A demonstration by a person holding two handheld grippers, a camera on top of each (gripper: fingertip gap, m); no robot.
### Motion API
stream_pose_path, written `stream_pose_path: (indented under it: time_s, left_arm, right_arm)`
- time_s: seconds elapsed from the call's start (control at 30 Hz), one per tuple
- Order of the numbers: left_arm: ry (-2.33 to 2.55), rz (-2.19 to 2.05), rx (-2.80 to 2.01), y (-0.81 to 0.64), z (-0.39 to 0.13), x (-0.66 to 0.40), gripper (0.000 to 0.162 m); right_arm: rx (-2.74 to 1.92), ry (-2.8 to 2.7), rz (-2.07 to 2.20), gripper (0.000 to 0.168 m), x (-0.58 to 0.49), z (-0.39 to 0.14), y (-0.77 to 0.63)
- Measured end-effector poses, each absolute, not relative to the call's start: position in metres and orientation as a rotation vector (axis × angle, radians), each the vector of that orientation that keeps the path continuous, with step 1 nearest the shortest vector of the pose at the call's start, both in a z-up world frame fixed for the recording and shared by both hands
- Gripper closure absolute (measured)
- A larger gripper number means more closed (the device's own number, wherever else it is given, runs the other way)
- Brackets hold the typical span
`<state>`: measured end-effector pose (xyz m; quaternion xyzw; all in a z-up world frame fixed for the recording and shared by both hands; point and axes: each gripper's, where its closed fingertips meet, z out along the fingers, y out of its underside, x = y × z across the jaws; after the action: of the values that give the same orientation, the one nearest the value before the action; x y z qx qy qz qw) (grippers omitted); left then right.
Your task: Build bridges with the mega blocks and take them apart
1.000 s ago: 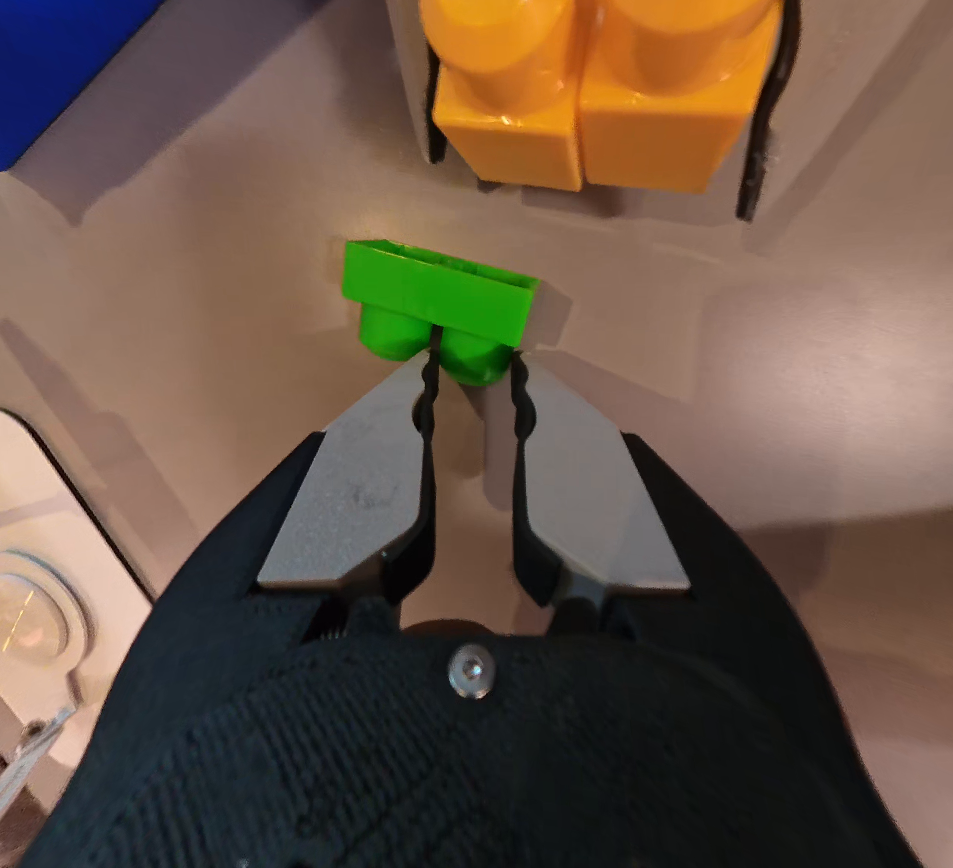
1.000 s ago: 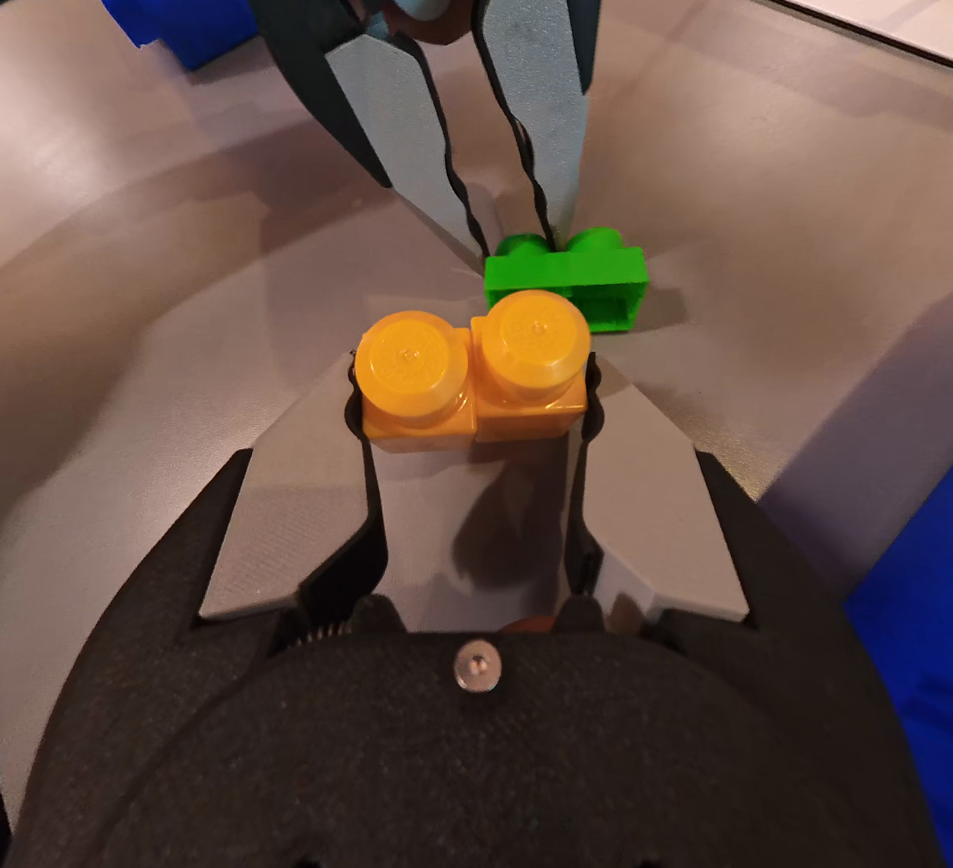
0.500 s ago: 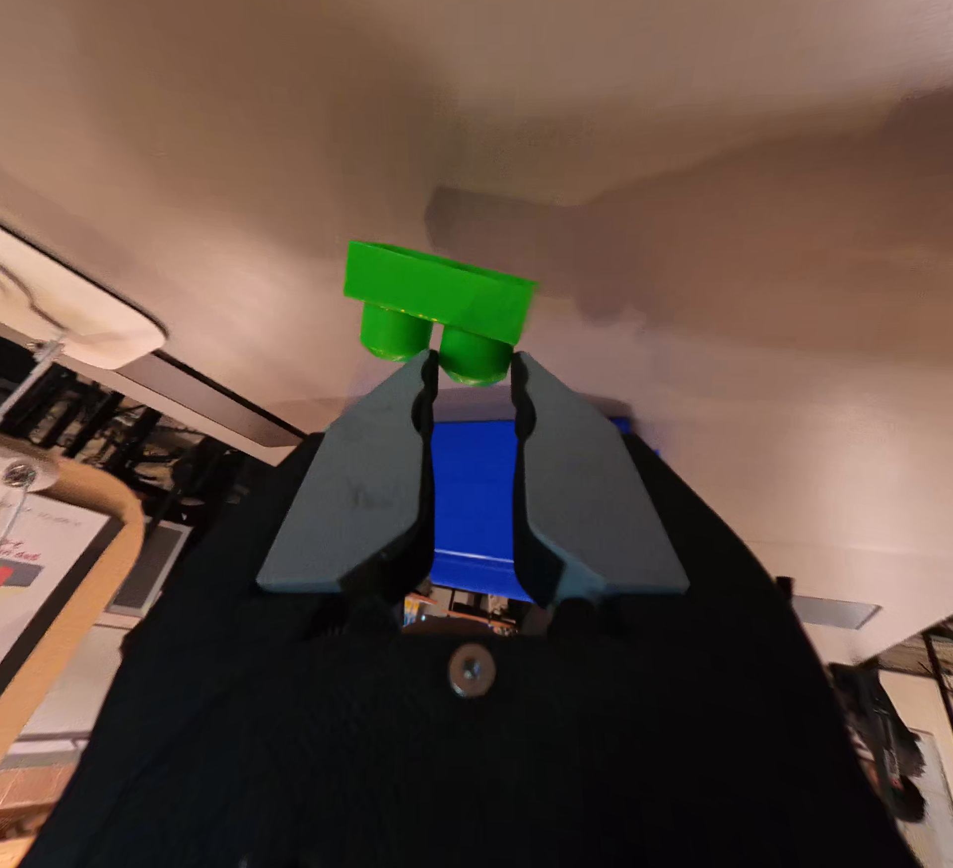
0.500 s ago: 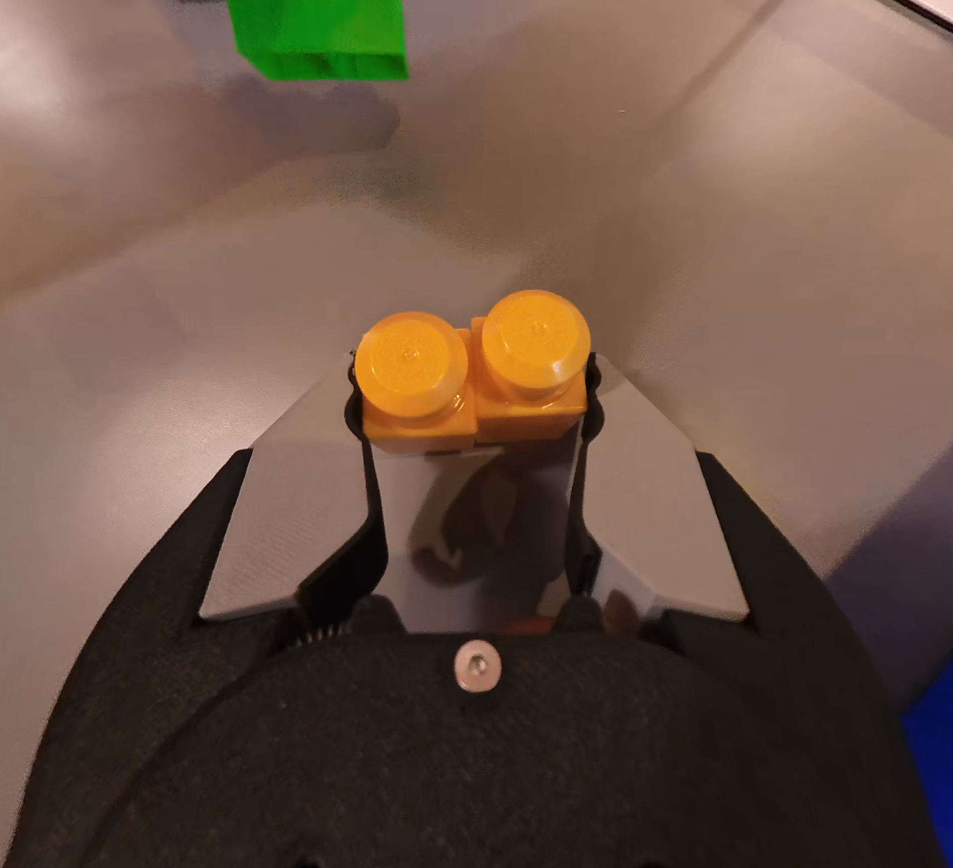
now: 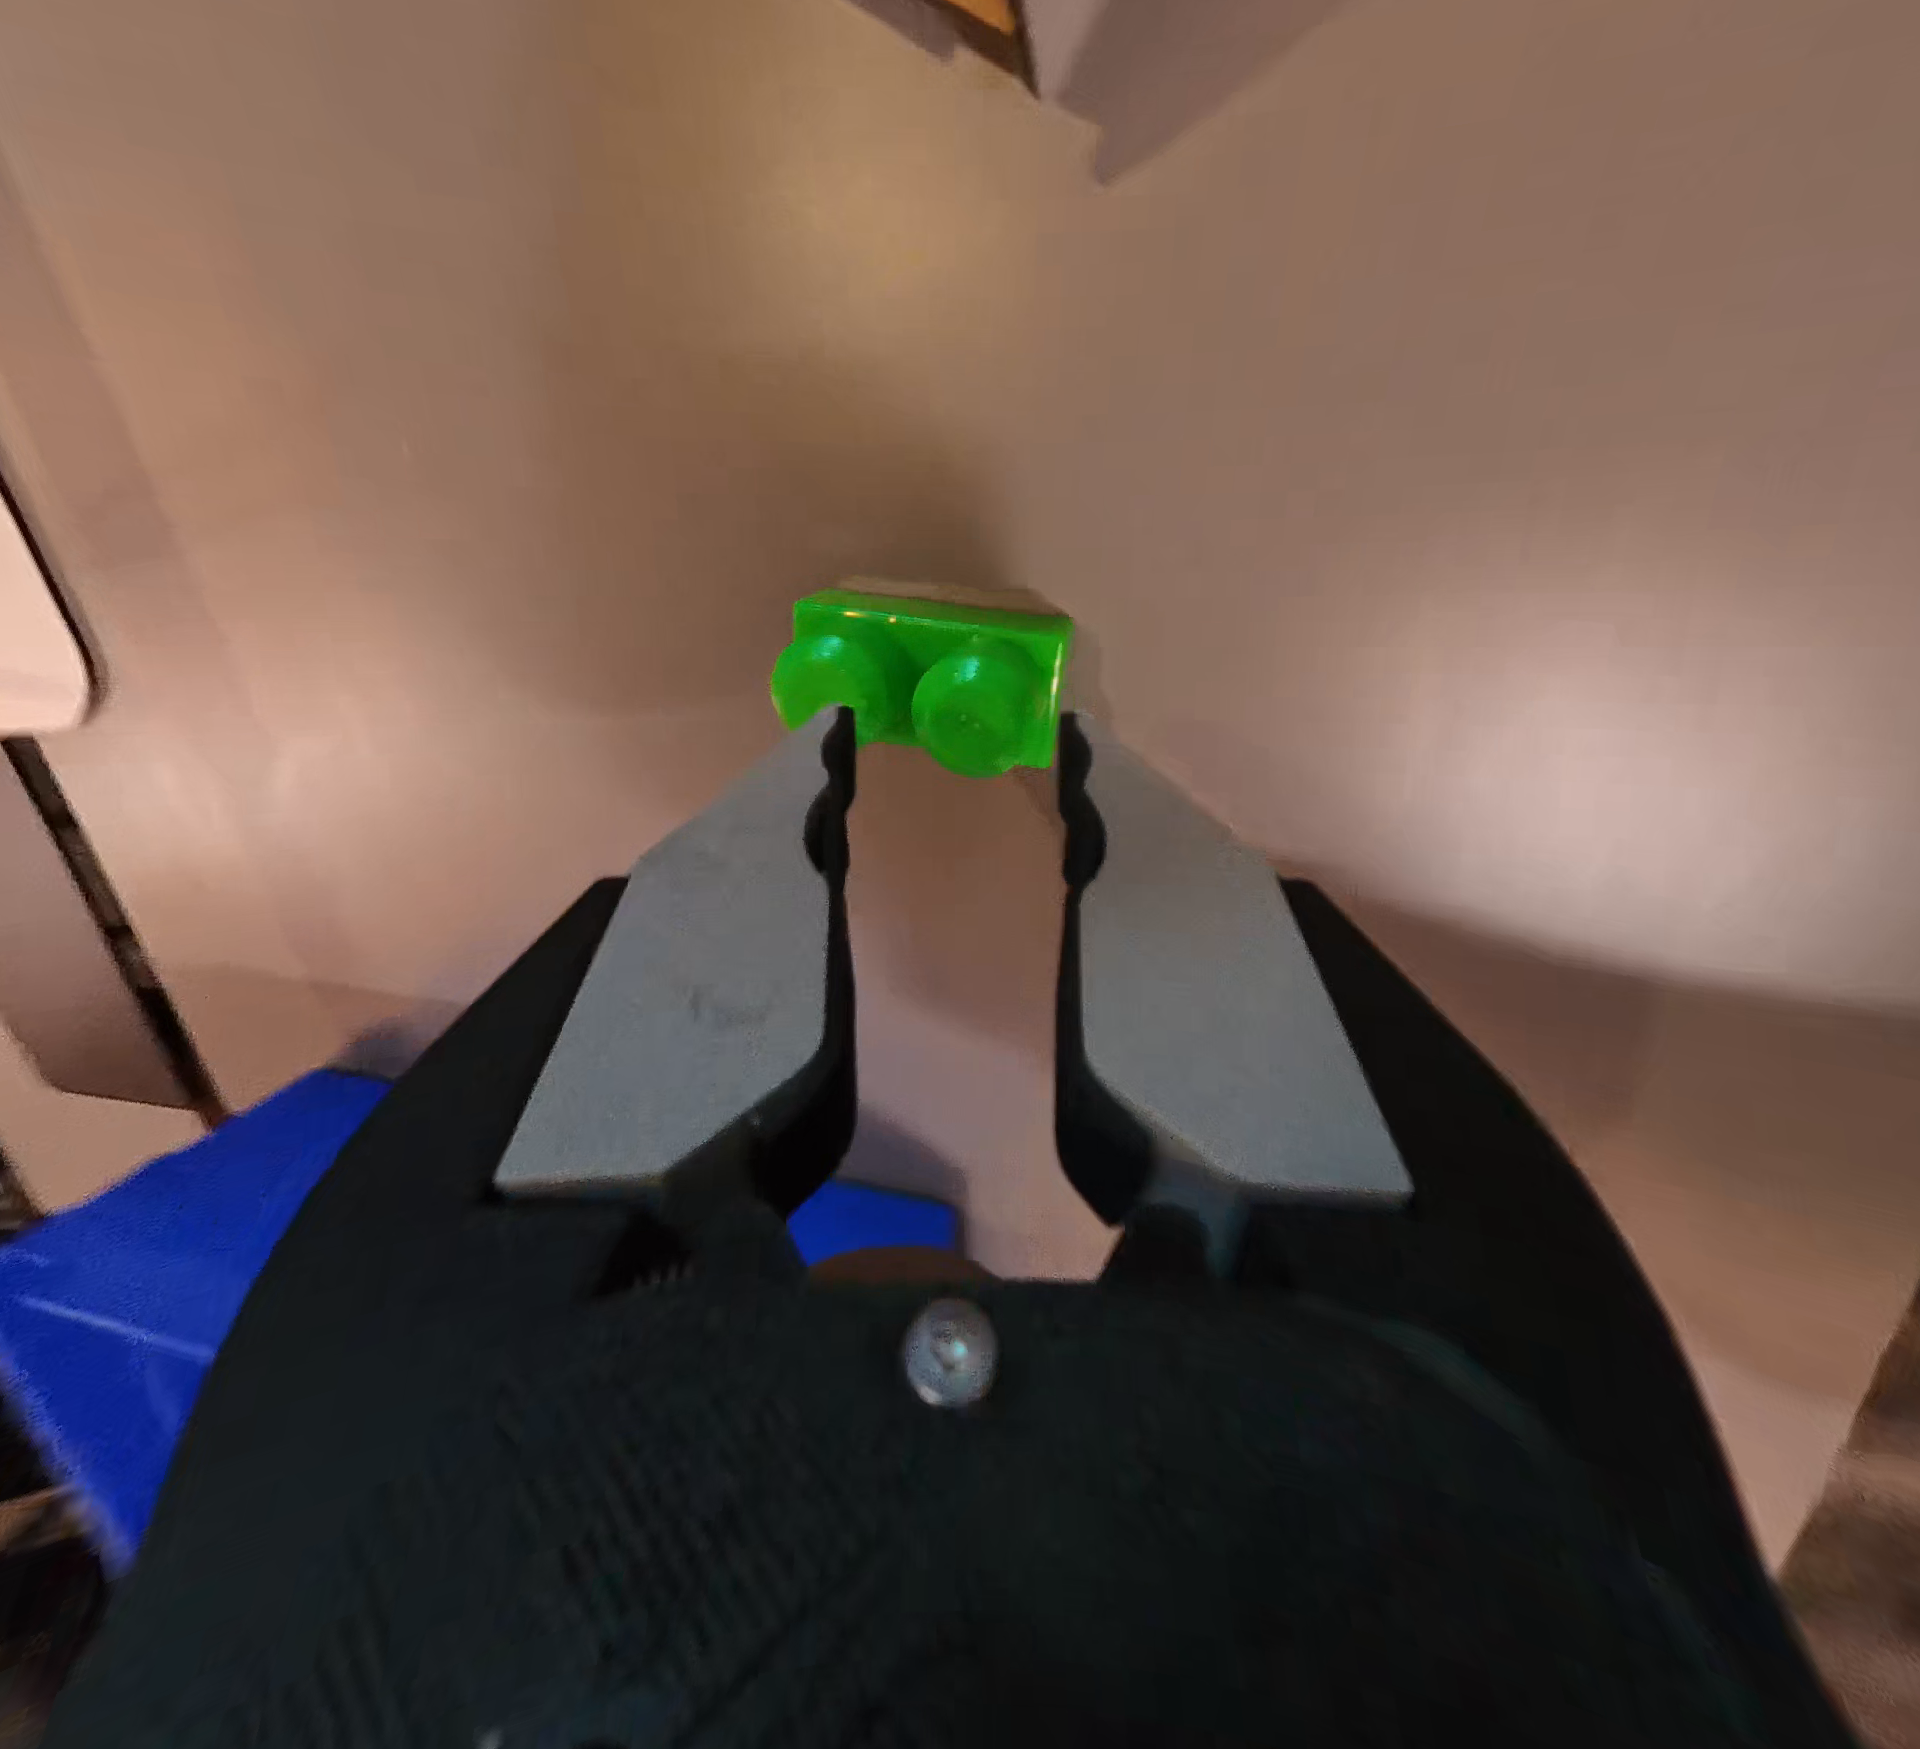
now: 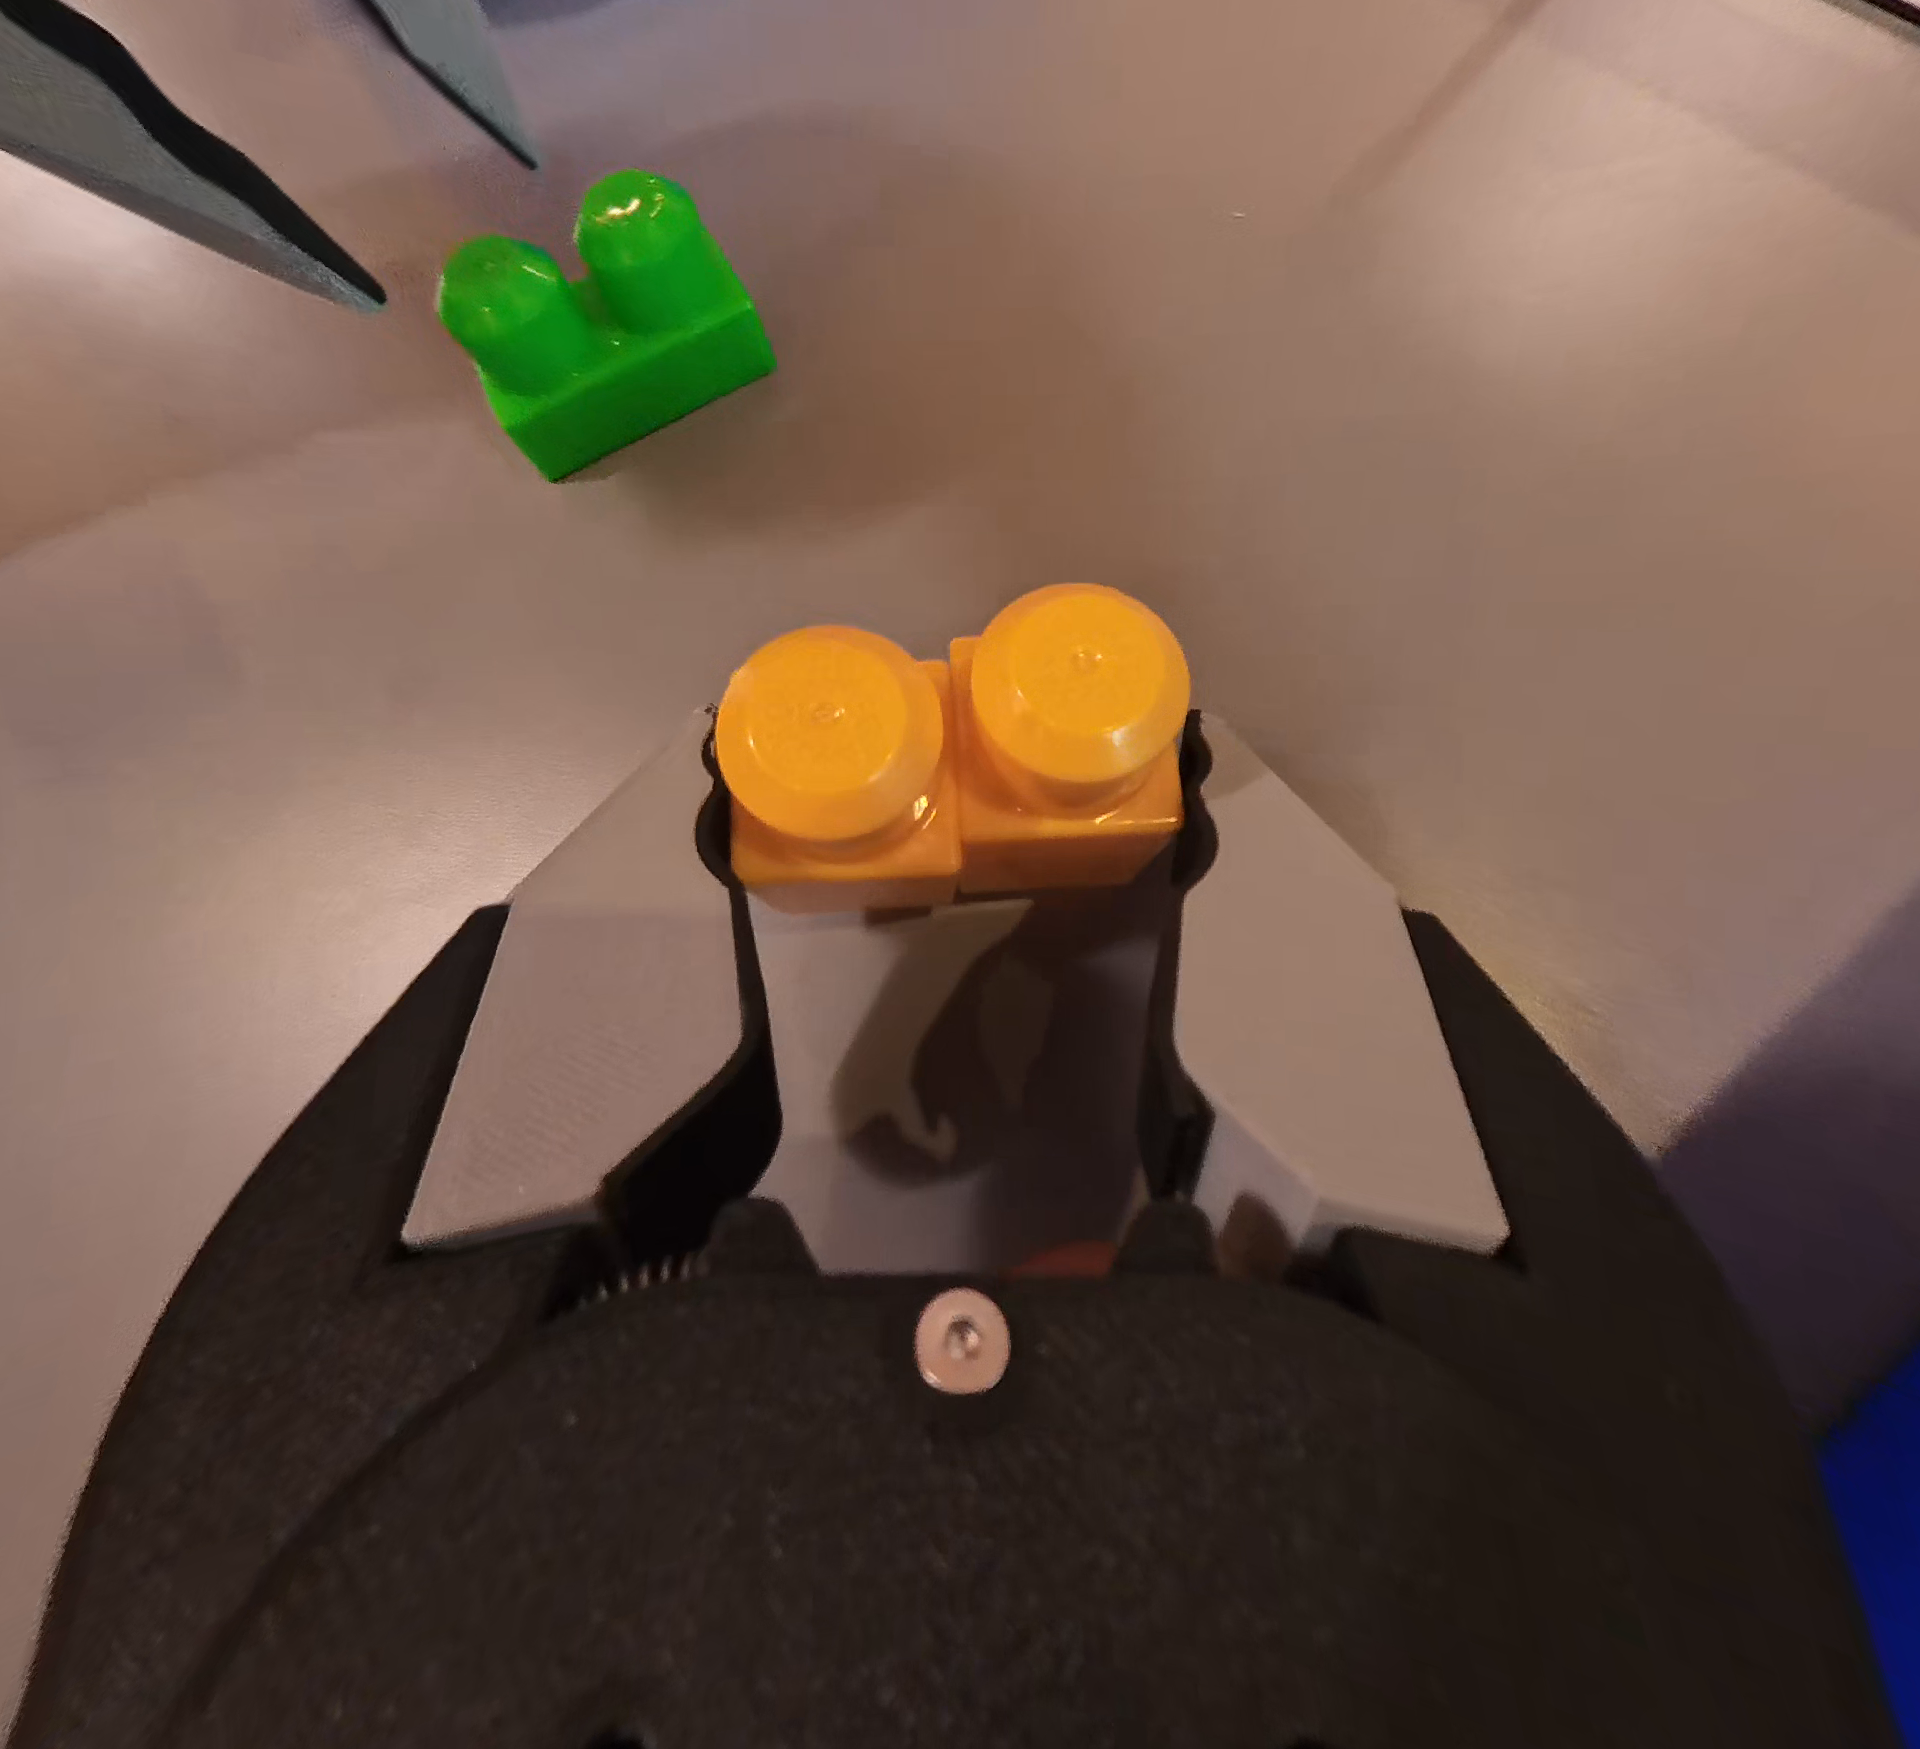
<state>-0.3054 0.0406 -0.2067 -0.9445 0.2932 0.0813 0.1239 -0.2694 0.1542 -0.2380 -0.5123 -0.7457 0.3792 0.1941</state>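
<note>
Your left gripper [image 5: 951,738] has let go; its fingers stand apart, and the green block [image 6: 603,328] now sits on the table [image 6: 1351,349] at 11 o'clock (studs up); your right gripper [image 6: 951,795] clamps the orange block [image 6: 956,743], ready to join.

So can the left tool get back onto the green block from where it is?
Probably yes. The green block stands studs-up on the bare table, and the left tool hangs open right beside it with nothing between. The right tool holds the orange block, well clear.
</note>
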Motion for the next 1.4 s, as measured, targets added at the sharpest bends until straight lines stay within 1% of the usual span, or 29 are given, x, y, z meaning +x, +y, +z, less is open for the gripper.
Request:
stream_pose_path:
  time_s: [0.13,0.17,0.2,0.3,0.47,0.53,0.6,0.63,0.73,0.97,1.13,1.4]
  left_arm:
    - [0.399,0.130,-2.718,0.038,-0.219,-0.306,0.104]
    - [0.359,0.113,-2.689,0.036,-0.222,-0.305,0.098]
    - [0.348,0.148,-2.654,0.036,-0.224,-0.310,0.097]
    - [0.427,0.214,-2.511,0.042,-0.218,-0.317,0.088]
    - [0.662,0.180,-2.410,0.052,-0.207,-0.317,0.091]
    - [0.714,0.087,-2.406,0.052,-0.206,-0.316,0.093]
    - [0.734,-0.041,-2.393,0.052,-0.203,-0.313,0.104]
    - [0.736,-0.080,-2.395,0.052,-0.202,-0.313,0.105]
    - [0.748,-0.144,-2.438,0.050,-0.208,-0.315,0.100]
    - [0.841,-0.084,-2.510,0.051,-0.233,-0.314,0.091]
    - [0.862,-0.047,-2.534,0.051,-0.242,-0.317,0.095]
    - [0.824,-0.054,-2.495,0.053,-0.229,-0.319,0.097]
  right_arm:
    - [-1.410,-2.114,1.077,0.085,-0.268,-0.236,0.149]
    - [-1.404,-2.118,1.081,0.085,-0.268,-0.236,0.148]
    - [-1.400,-2.123,1.082,0.085,-0.268,-0.236,0.146]
    - [-1.395,-2.139,1.070,0.085,-0.267,-0.239,0.144]
    - [-1.385,-2.148,1.077,0.085,-0.266,-0.239,0.143]
    - [-1.382,-2.147,1.086,0.085,-0.265,-0.238,0.143]
    - [-1.381,-2.148,1.087,0.085,-0.265,-0.238,0.143]
    - [-1.381,-2.149,1.088,0.085,-0.265,-0.238,0.144]
    - [-1.387,-2.153,1.091,0.084,-0.265,-0.239,0.144]
    - [-1.381,-2.159,1.095,0.085,-0.264,-0.238,0.142]
    - [-1.384,-2.159,1.095,0.085,-0.264,-0.238,0.142]
    - [-1.379,-2.166,1.088,0.085,-0.263,-0.239,0.141]
